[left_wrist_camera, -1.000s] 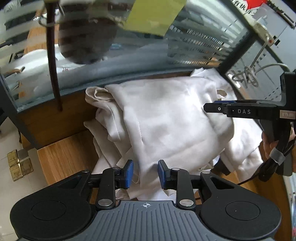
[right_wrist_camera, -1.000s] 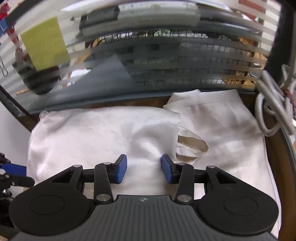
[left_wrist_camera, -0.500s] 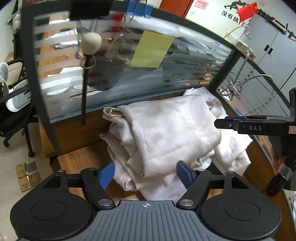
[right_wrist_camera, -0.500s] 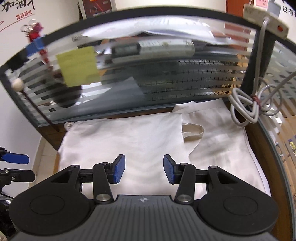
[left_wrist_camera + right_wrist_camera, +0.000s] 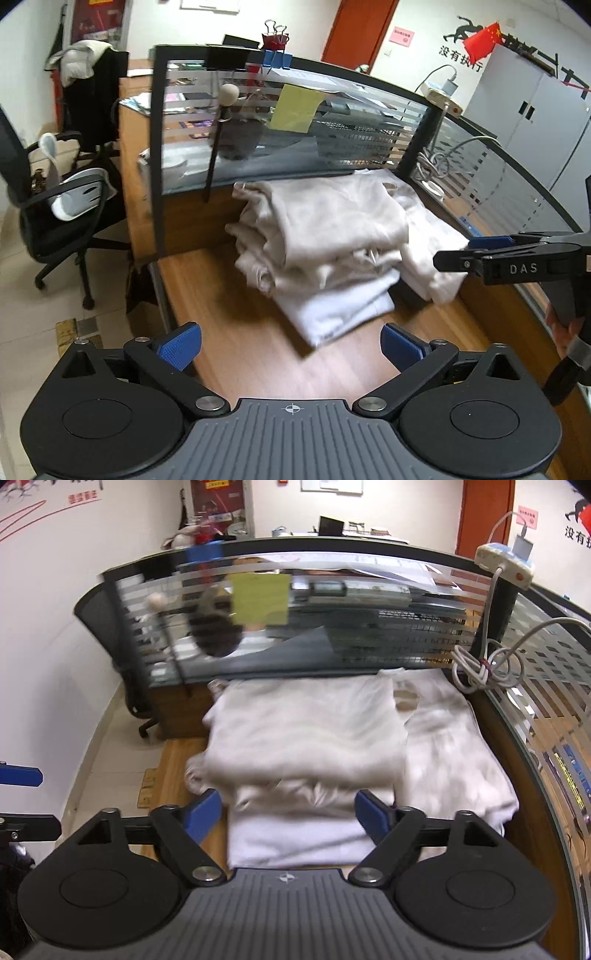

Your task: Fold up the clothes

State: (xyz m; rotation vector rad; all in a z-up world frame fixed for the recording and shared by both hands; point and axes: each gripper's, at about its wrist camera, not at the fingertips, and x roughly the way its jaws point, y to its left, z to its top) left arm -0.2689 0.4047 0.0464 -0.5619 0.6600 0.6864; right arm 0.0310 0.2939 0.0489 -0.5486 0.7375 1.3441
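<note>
Clothes sit in two heaps on one wooden desk point(image 5: 258, 354), pushed up against a striped glass partition point(image 5: 369, 147) at 12 o'clock. Main heap, the folded stack point(image 5: 325, 236), counts at least three layers in the left wrist view: beige garment on top, rumpled beige folds under it, one white garment point(image 5: 343, 310) at the bottom, its near edge jutting toward 6 o'clock. Second heap, one pale garment point(image 5: 428, 236), lies touching the stack at its 3 o'clock side. Left gripper point(image 5: 291, 345) hangs over bare desk at 6 o'clock from the stack, its two blue pads spread wide, having just been opening, nothing between them and no cloth touched. Right gripper point(image 5: 290, 814) hangs above the near edge of the stack point(image 5: 306, 731); its two blue pads also stand well apart, having just been opening, with the white layer point(image 5: 295, 834) seen below the gap but not pinched. In the left view the right gripper point(image 5: 476, 251) shows side-on at 3 o'clock, above the pale garment. Fixtures counted: one yellow sticky note point(image 5: 260, 598) on the glass, one coiled grey cable point(image 5: 484, 664) at 2 o'clock, one white power strip point(image 5: 506, 566) atop the partition post, one black office chair point(image 5: 55, 206) at 9 o'clock. Right view is motion-blurred.
</note>
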